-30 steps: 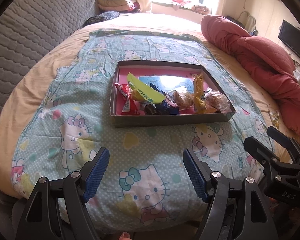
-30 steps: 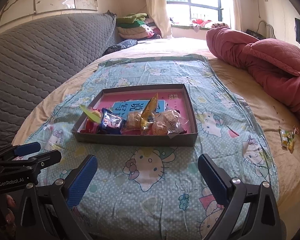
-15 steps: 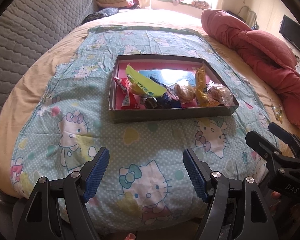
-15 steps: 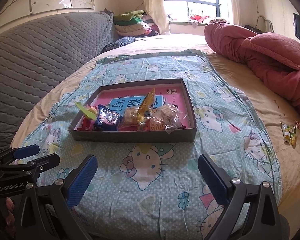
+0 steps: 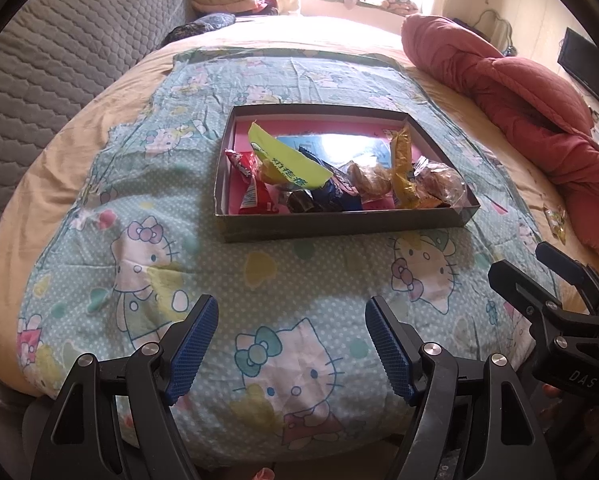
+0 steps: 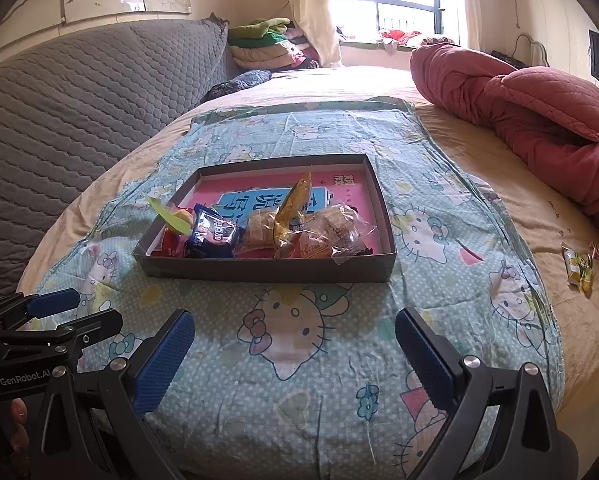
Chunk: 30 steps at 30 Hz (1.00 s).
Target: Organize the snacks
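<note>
The shallow box on the cartoon-print cloth is the landmark. Nearly all the snacks sit heaped along its near wall: a red packet at the left end, a lime-green packet leaning over it, a dark blue packet next, then a yellow packet standing on edge and a clear-wrapped pastry toward the right end. The far half of the box floor is bare pink

One stray candy pack lies outside, well to the right of the box on the plain beige sheet, near the foot of the red quilt. Judged from the task, this is the piece left to gather. Its long axis runs roughly away from the cameras, tilted slightly

The right gripper is the nearer one: from it the stray lies ahead and to the right, while from the left gripper it lies far right, beyond the box's right corner. Both grippers hover short of the box's near wall, jaws wide apart, nothing between them

Open room: the cloth between the box and the stray is free, so a sweep right of the box meets nothing. The quilt crowds the stray's far side, so an approach from the box side looks safer. The sheet is soft and may dimple under the fingertips
</note>
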Each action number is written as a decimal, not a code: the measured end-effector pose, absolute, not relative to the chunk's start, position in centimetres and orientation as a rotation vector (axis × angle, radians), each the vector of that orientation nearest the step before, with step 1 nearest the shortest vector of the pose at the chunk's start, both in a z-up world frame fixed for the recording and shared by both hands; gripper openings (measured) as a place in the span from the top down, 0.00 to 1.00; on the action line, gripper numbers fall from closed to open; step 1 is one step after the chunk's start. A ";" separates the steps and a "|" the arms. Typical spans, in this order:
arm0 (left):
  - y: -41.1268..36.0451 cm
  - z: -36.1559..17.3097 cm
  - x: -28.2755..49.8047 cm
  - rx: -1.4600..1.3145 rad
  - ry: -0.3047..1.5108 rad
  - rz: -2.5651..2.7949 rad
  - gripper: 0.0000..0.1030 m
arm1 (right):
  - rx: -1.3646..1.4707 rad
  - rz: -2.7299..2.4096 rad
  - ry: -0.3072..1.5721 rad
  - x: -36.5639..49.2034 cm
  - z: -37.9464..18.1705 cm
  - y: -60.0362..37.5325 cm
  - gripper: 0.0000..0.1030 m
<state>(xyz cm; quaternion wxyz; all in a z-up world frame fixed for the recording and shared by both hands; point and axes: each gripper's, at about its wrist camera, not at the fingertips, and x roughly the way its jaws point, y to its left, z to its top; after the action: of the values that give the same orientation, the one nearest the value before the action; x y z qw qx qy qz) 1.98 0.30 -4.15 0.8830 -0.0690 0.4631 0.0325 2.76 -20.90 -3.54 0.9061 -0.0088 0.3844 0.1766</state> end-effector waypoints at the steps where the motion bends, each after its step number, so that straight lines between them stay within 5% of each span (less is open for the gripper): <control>1: 0.3 -4.2 2.0 -0.144 0.965 0.071 0.25 | -0.018 0.366 0.795 2.8 -3.5 -20.9 0.02; 30: 0.9 -4.4 2.1 -0.157 0.978 0.090 0.25 | -0.033 0.385 0.801 2.6 -3.8 -20.5 0.02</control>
<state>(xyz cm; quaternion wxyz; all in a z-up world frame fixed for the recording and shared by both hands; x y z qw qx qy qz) 2.14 0.88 -4.36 0.8789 -0.0754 0.4690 0.0432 2.63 -20.48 -3.79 0.9028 -0.0160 0.3873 0.1864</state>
